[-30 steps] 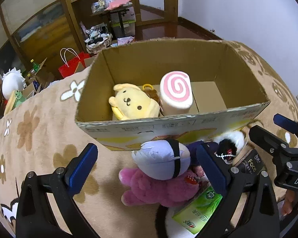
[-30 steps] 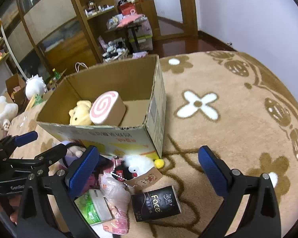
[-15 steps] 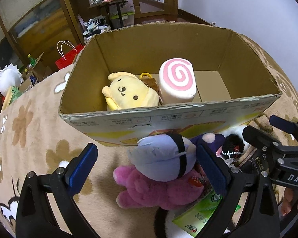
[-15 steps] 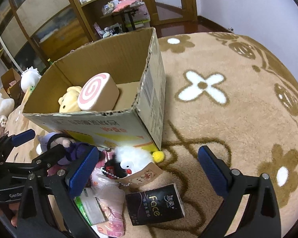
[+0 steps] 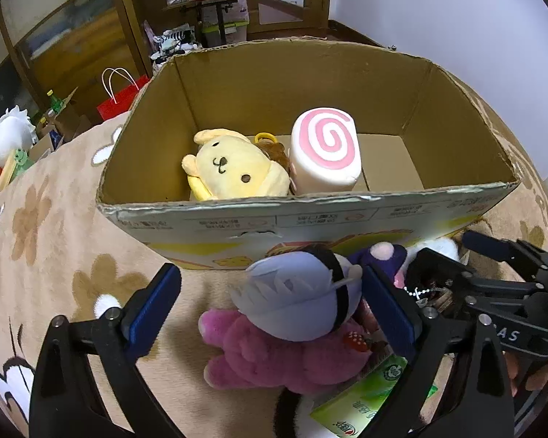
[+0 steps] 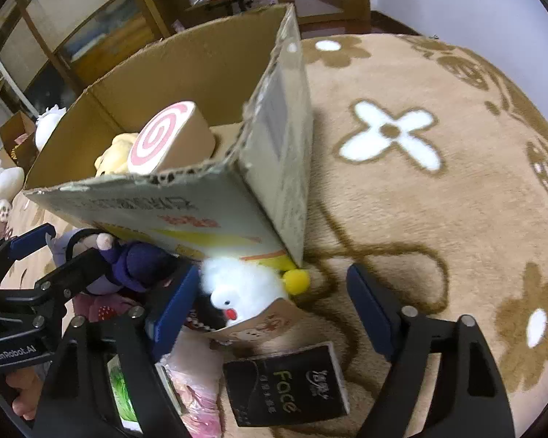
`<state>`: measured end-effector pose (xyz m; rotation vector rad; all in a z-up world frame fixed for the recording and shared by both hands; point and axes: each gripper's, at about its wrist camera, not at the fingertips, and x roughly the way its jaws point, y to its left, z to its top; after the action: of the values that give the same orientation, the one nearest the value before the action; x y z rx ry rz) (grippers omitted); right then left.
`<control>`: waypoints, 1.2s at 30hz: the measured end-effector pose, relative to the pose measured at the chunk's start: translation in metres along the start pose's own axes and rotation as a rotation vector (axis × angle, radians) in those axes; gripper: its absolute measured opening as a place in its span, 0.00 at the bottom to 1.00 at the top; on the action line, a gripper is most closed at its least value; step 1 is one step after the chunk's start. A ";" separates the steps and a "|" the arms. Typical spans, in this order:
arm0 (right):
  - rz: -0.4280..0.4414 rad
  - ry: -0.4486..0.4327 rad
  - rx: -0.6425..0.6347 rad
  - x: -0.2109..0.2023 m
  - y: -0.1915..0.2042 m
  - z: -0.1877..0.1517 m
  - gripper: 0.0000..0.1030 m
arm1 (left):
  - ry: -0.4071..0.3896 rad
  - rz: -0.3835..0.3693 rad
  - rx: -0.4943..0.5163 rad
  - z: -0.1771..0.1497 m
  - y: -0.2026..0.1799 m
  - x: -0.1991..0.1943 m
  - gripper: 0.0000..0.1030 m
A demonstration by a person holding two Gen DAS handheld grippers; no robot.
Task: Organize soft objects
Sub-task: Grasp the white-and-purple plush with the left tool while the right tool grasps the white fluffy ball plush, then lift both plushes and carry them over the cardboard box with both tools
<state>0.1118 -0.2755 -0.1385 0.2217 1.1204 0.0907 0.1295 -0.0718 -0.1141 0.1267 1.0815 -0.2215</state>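
A cardboard box stands on the rug and holds a yellow dog plush and a pink-swirl roll cushion. In front of it lie a grey-haired doll on a pink bear. My left gripper is open, its fingers either side of the doll. My right gripper is open over a white and black plush at the box's near corner. The doll's purple body shows in the right wrist view.
A black "Face" tissue pack, a green tissue pack and a pink bag lie among the toys. The flowered tan rug spreads to the right. Shelves and a red bag stand behind.
Both grippers have moved forward and down toward the pile in front of the box. The box and toys now look larger. Both stay open.
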 end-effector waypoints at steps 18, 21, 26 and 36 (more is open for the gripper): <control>0.058 0.097 -0.020 0.008 0.010 -0.009 0.45 | 0.014 -0.080 -0.013 -0.007 -0.006 -0.006 0.58; 0.053 0.087 -0.038 0.005 0.014 -0.010 0.43 | 0.006 -0.070 -0.011 -0.008 -0.008 -0.011 0.58; 0.053 0.063 -0.036 -0.006 0.014 -0.013 0.42 | -0.012 -0.060 -0.006 -0.012 -0.009 -0.021 0.58; 0.064 -0.081 -0.014 -0.057 0.010 -0.012 0.42 | -0.071 -0.036 -0.005 -0.021 -0.008 -0.050 0.58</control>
<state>0.0764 -0.2743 -0.0911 0.2466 1.0317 0.1452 0.0873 -0.0695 -0.0795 0.0941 1.0147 -0.2537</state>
